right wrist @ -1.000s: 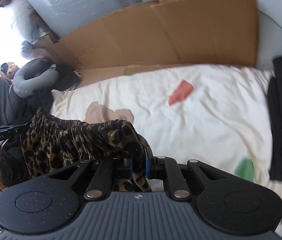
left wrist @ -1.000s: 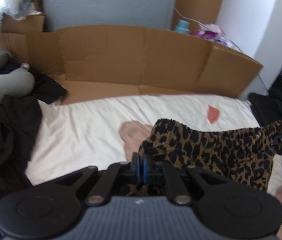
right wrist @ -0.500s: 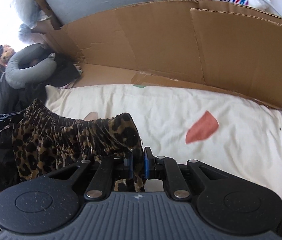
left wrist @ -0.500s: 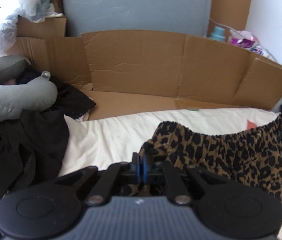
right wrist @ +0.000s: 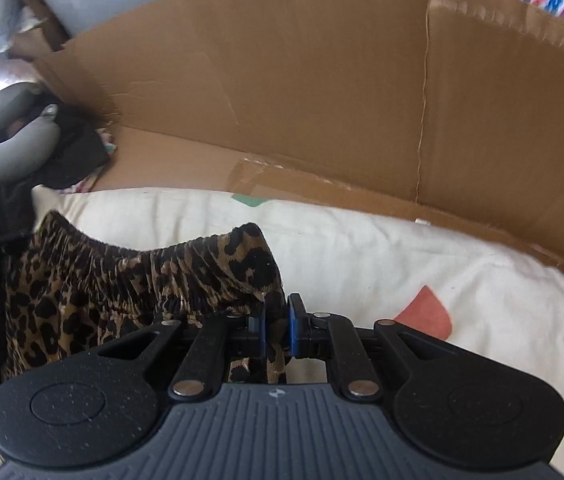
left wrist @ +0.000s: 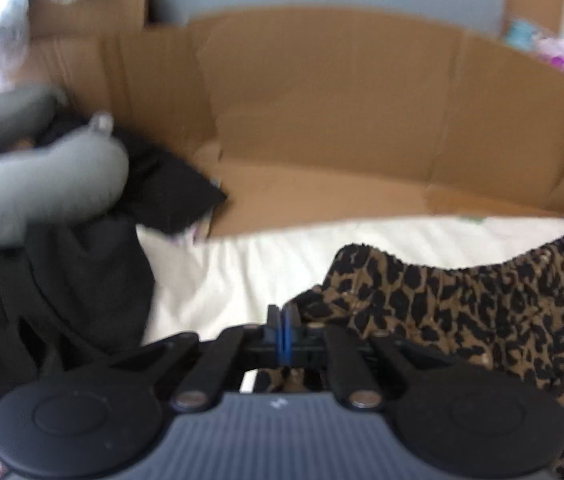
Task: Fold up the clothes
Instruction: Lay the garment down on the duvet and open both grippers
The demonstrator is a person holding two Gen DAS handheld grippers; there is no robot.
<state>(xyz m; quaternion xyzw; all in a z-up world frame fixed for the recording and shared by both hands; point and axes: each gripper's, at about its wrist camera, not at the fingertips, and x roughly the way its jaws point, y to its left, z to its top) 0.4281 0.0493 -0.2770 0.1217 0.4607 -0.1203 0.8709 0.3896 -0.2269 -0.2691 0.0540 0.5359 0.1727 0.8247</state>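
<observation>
Left wrist view: the left tool (left wrist: pixel 282 320) has its blue pads pressed together on a corner of the leopard garment (left wrist: pixel 462 312). The frame is blurred, but cloth shows below the pads, so I read it as pinching the waistband end. The garment hangs stretched off to the right, its gathered edge sagging above the cream sheet (left wrist: pixel 241 272) of the bed. To the left lie a grey pillow (left wrist: pixel 33 176) and dark clothes (left wrist: pixel 61 288); a cardboard wall (left wrist: pixel 342 100) stands behind.

Right wrist view: the right tool (right wrist: pixel 277 328) has the other waistband corner between its pads, and its jaws are opening at this moment; the cloth still sits in the gap and looks pressed by the pads. The garment (right wrist: pixel 121 280) runs left to the tip of the other tool at the frame's edge.

The step in hand, as I judge it, is laying the garment out flat on the sheet before folding. The next move calls for setting both corners down level with the waistband taut, so no wrinkle is trapped.

Only the right view shows the red patch (right wrist: pixel 426 312) and green patch (right wrist: pixel 247 200) on the sheet, and the widening gap. Only the left view shows the dark pile close up.
</observation>
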